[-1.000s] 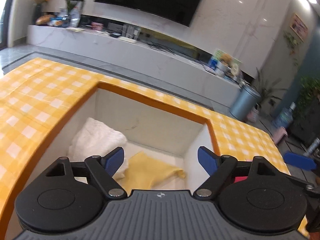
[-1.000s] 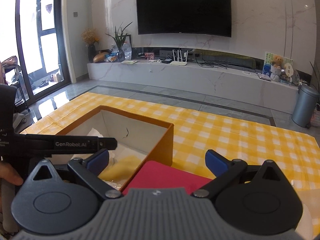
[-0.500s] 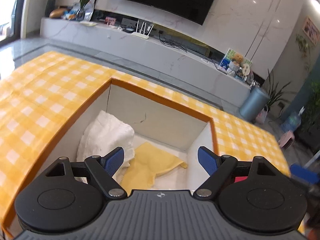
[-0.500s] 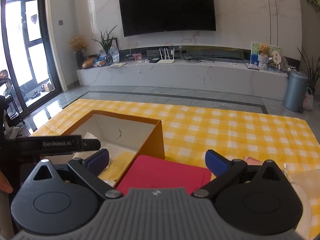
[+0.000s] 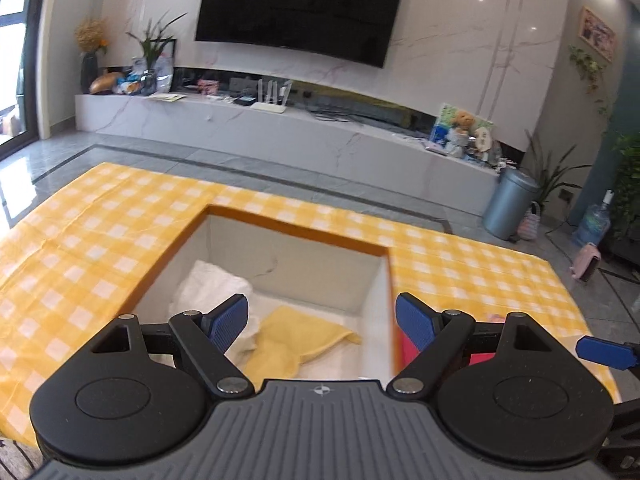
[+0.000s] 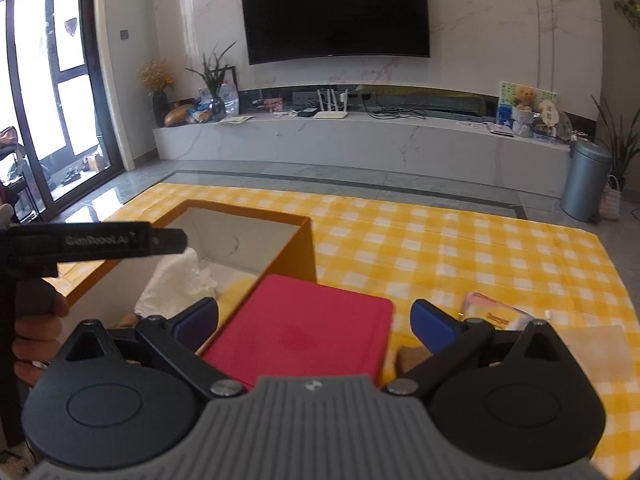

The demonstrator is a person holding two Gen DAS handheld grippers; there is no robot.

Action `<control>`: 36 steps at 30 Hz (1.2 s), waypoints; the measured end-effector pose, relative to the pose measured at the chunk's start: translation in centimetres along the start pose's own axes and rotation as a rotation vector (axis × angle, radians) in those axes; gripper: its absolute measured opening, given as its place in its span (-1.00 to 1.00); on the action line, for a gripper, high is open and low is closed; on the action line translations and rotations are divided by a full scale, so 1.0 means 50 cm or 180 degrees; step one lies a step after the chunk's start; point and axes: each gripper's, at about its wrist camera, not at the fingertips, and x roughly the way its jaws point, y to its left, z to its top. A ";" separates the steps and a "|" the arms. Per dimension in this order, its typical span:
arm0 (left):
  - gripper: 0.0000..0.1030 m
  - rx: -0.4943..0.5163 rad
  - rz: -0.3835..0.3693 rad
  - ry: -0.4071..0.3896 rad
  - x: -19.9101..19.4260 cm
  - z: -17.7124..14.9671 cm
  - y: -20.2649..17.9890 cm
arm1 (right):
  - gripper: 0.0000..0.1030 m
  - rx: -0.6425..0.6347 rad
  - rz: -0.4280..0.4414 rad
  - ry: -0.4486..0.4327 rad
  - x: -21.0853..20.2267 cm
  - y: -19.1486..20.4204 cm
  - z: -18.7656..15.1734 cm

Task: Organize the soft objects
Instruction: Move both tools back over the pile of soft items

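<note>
Left gripper spread, stem perhaps reading "GenRobot.AI", right gripper spread, empty

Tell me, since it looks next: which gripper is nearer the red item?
Right. The right gripper hangs open directly over the red item; the left gripper is over the box beside it.

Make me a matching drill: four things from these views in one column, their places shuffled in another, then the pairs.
1. fluffy white towel
2. flat red rectangular lid
3. grey metal bin
4. black television

A. on the wall
B. inside the orange cardboard box
C. on the floor
D. on the checked cloth beside the box

Pairs: 1-B, 2-D, 3-C, 4-A
</note>
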 end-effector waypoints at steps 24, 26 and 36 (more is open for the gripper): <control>0.91 0.1728 -0.0915 0.0404 0.013 -0.091 -0.343 | 0.95 0.0681 -0.1430 0.0732 0.020 -0.302 -0.122; 0.91 0.1928 -0.0831 0.0482 0.035 -0.100 -0.372 | 0.95 0.0781 -0.1458 0.0774 0.018 -0.322 -0.132; 0.91 0.2919 -0.0513 0.0512 0.107 -0.209 -0.454 | 0.95 0.1182 -0.1555 0.0648 -0.011 -0.380 -0.136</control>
